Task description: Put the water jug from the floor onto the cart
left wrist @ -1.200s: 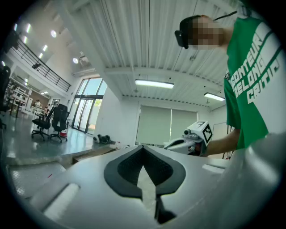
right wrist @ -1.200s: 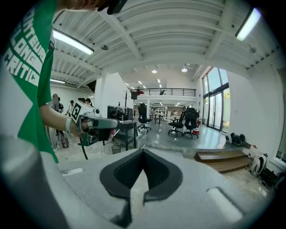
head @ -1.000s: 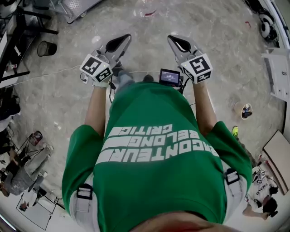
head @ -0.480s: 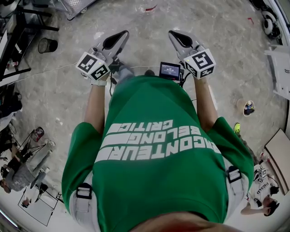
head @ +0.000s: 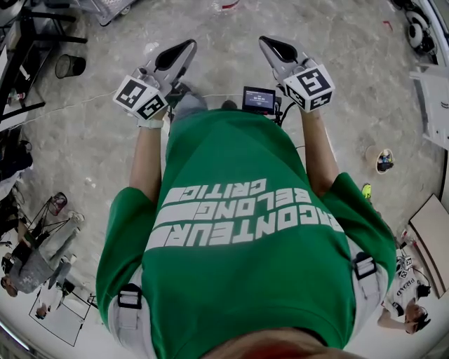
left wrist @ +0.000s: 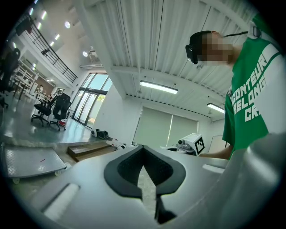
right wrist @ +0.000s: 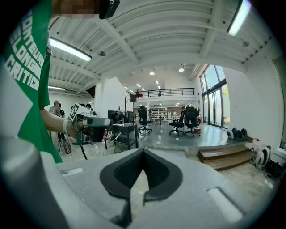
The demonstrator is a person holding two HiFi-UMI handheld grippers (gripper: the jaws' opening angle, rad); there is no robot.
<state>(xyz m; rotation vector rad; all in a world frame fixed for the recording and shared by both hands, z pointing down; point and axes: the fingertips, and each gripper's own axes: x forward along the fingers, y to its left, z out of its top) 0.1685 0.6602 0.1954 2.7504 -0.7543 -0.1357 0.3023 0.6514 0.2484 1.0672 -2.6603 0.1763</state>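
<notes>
Both grippers are held out side by side over the floor, in front of the person in the green shirt. My left gripper (head: 184, 47) is shut and empty, its pads meeting (left wrist: 143, 148). My right gripper (head: 268, 42) is also shut with nothing in it (right wrist: 143, 152). A clear thing with a red mark (head: 225, 4), which may be the water jug, is cut off by the top edge ahead of the grippers. The grey flat platform cart (head: 112, 7) stands at the far left and shows low on its wheels (left wrist: 27, 162) in the left gripper view.
A black wastebasket (head: 69, 65) and a thin cable (head: 70, 106) lie on the floor at left. A small screen (head: 259, 99) hangs at the person's chest. A wooden step (right wrist: 225, 157) and office chairs (right wrist: 187, 120) stand further off. A seated person (head: 28, 263) is at lower left.
The head view has shifted, so the cart and the clear thing have slid toward the top edge. Both grippers stay shut, empty and side by side.
</notes>
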